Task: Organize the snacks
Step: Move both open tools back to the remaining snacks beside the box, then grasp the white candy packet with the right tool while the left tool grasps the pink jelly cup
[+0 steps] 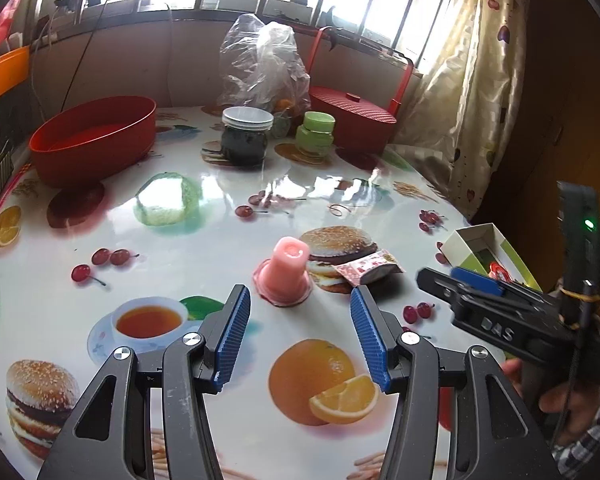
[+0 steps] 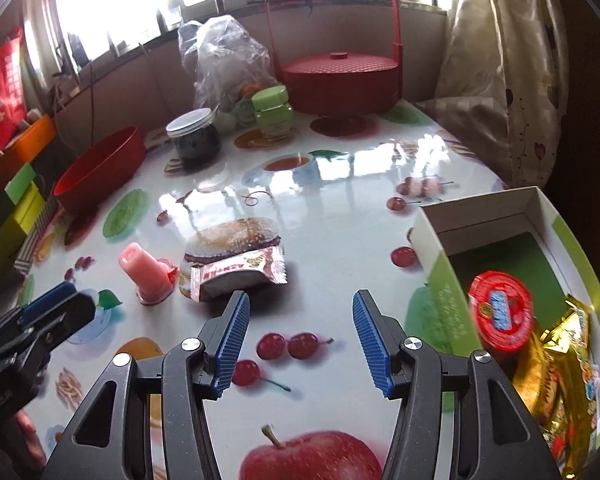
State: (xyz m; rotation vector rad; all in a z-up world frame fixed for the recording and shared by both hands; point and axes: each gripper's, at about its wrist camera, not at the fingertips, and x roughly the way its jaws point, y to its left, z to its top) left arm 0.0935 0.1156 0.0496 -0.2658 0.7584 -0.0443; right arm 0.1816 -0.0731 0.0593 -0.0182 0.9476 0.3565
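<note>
**Two snacks out on the table, more already in the box**

A pink jelly cup point(image 1: 286, 270) stands upside down on the fruit-printed table point(image 1: 204, 232), and just to its right a red-and-white wrapped snack packet point(image 1: 370, 268) lies flat over a printed hamburger. Further right of the cup, at the table's edge, sits an open white-and-green cardboard box point(image 2: 432, 236); inside it lie a round red-lidded cup point(image 2: 502, 312) and gold-wrapped snacks point(image 2: 560, 364).

The left gripper point(image 1: 300, 336) hangs above the table on the near side of the cup, its blue-padded jaws apart with nothing between them. The right gripper point(image 2: 300, 338) hovers to the right of the cup, between the packet and the box, jaws likewise apart and empty.

Behind the cup, well away, stand a dark jar with a white lid point(image 1: 246, 136), a green jar point(image 1: 316, 132) and a clear plastic bag point(image 1: 260, 64). A red oval tub point(image 1: 94, 140) sits far back left of the cup, and a red lidded basket with a handle point(image 1: 352, 114) far back right.
</note>
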